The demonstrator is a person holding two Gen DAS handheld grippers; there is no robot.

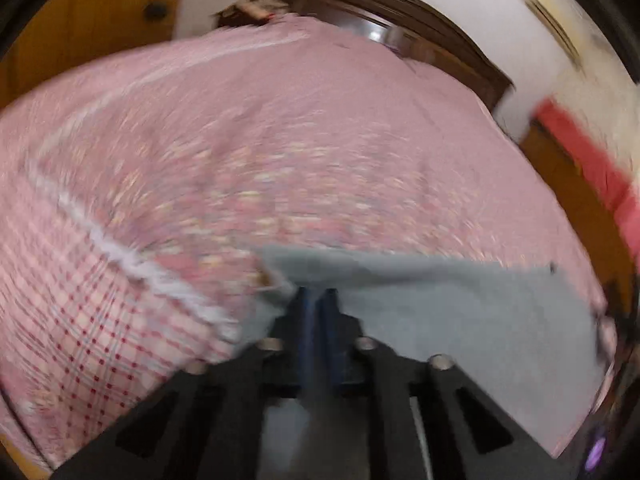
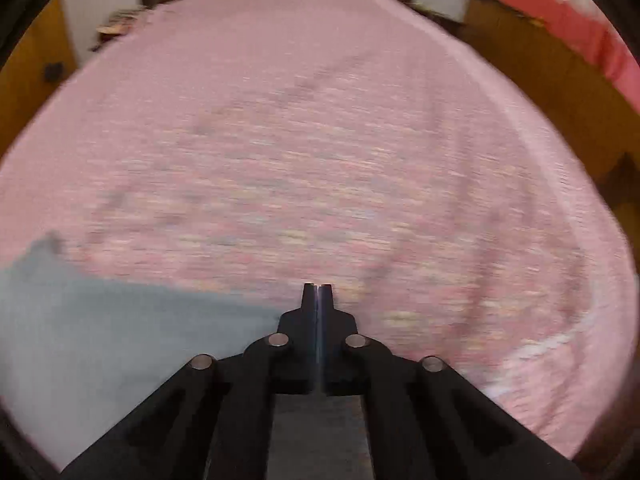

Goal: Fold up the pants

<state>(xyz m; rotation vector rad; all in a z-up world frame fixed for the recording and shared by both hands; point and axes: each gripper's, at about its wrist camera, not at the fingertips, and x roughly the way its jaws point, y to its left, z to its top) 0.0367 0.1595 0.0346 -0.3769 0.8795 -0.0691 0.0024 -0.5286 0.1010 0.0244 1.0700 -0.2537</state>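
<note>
The grey pants (image 1: 460, 312) lie on the pink bedspread (image 1: 280, 140), spread to the right of my left gripper (image 1: 318, 292). The left jaws are closed on the pants' upper left edge, with cloth bunched at the tips. In the right wrist view the pants (image 2: 100, 328) fill the lower left. My right gripper (image 2: 318, 288) is shut with its fingers pressed together; grey cloth shows below between its arms, but whether the tips pinch cloth is unclear. Both views are blurred by motion.
The pink bedspread (image 2: 320, 140) covers a large bed with a white lace seam (image 1: 120, 256) at left. A dark wooden headboard (image 1: 400, 20) is at the far end. Orange wooden furniture (image 2: 540, 68) with red cloth (image 2: 560, 12) stands to the right.
</note>
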